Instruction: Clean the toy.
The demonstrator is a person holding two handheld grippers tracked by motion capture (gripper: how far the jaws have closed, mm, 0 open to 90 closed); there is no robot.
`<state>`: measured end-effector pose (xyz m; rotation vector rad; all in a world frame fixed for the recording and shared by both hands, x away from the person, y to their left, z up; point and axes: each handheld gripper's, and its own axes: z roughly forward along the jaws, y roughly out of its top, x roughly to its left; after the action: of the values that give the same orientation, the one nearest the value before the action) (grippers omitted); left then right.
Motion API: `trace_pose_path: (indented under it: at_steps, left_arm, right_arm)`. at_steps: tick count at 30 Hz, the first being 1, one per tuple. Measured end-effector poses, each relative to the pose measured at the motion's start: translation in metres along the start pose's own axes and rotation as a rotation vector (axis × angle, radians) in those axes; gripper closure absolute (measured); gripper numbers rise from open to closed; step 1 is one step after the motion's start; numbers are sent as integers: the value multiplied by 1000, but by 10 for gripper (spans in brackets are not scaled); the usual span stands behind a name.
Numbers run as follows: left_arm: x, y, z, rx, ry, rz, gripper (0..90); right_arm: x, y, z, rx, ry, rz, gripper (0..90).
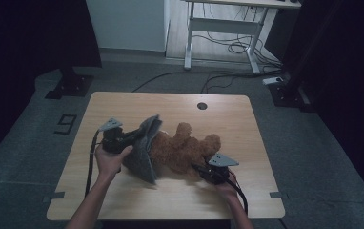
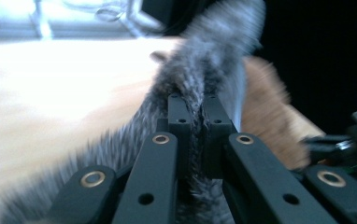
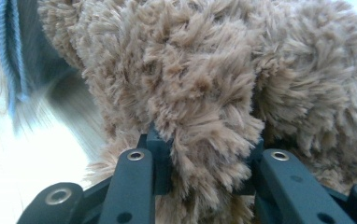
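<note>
While left gripper (image 2: pixel 196 116) pinches grey cloth (image 1: pixel 144 148) | right gripper (image 3: pixel 202 158) clamps teddy bear (image 1: pixel 185 150) | risk: cloth snags, fur slips free

Shaggy brown plush bear (image 1: pixel 189 150), fuzzy grey cloth (image 1: pixel 144 148)

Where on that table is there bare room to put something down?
The far strip of the table behind the teddy bear, the right end, and the near edge are bare. The middle is crowded: the left gripper pinches grey cloth, the right gripper grips the bear.
</note>
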<state>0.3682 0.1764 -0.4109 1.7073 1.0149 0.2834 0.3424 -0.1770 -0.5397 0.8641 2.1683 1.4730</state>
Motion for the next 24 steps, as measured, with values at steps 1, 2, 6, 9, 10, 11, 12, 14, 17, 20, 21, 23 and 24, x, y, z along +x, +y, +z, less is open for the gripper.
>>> trace_pose_path:
  at_steps: [1, 2, 6, 9, 10, 11, 12, 14, 17, 20, 21, 23, 24]
  left_arm:
    - [-9, 6, 5, 2, -5, 25, 845]
    - [-17, 12, 13, 11, 3, 53, 845]
    - [-27, 19, 54, 129, 43, 75, 843]
    - [-16, 7, 77, 199, 38, 7, 840]
    - [-12, 2, 79, 204, 42, -2, 840]
    - [-9, -4, 80, 209, 50, -7, 841]
    - [-6, -8, 80, 213, 48, -13, 843]
    - [0, -16, 75, 203, 19, -51, 844]
    - [0, -25, 67, 185, 2, -50, 845]
    - [-4, -32, 60, 171, 10, -23, 846]
    - [-5, -35, 57, 163, 11, -20, 846]
    - [-6, -42, 53, 153, 6, -15, 846]
    - [-6, -45, 51, 147, -1, -19, 847]
  right_arm:
    - [1, 0, 0, 2, 0, -4, 675]
    - [1, 0, 0, 1, -1, -8, 675]
    - [1, 0, -1, 0, -1, -11, 674]
    - [2, -1, -2, 0, 2, -14, 672]
    - [2, -1, -2, 1, 5, -12, 670]
    - [1, -1, -3, 2, 9, -11, 667]
    - [1, -1, -3, 4, 17, -8, 660]
    - [1, -1, -3, 1, 28, -1, 646]
    - [2, -1, -4, -3, 34, 16, 588]
    - [4, 0, -8, -6, 31, 22, 493]
    - [5, 0, -9, -9, 29, 33, 459]
    - [4, 0, -12, 3, 27, 69, 371]
    - [2, -1, -13, 9, 29, 90, 329]
